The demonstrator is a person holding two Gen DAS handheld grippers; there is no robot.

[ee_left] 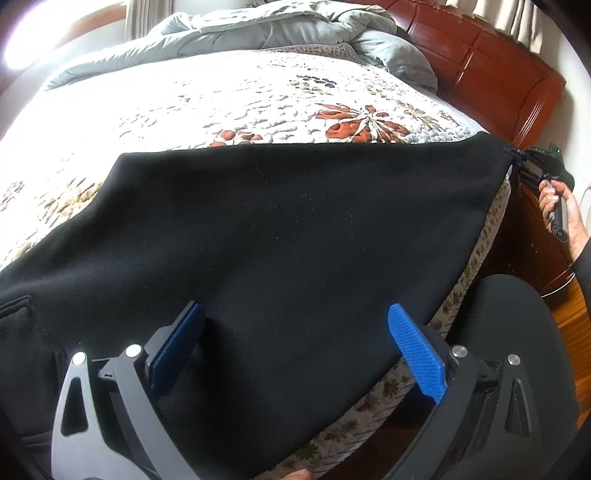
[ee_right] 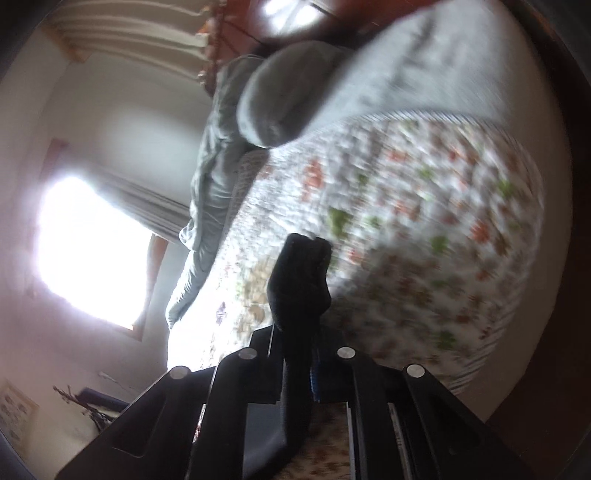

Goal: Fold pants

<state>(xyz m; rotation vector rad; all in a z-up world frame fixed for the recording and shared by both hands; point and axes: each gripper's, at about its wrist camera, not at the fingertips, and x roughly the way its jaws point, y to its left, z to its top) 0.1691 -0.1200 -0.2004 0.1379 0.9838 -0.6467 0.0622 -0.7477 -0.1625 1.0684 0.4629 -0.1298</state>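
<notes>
Pants [ee_left: 280,229] spread beneath released left claw [ee_left: 295,350], corner clamped in right claw [ee_right: 301,295].

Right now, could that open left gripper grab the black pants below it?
Probably yes: the left gripper is open with the pants right between its fingers, nothing blocking. The right gripper already grips one corner.

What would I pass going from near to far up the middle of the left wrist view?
left gripper → black pants → floral quilt → grey duvet
</notes>
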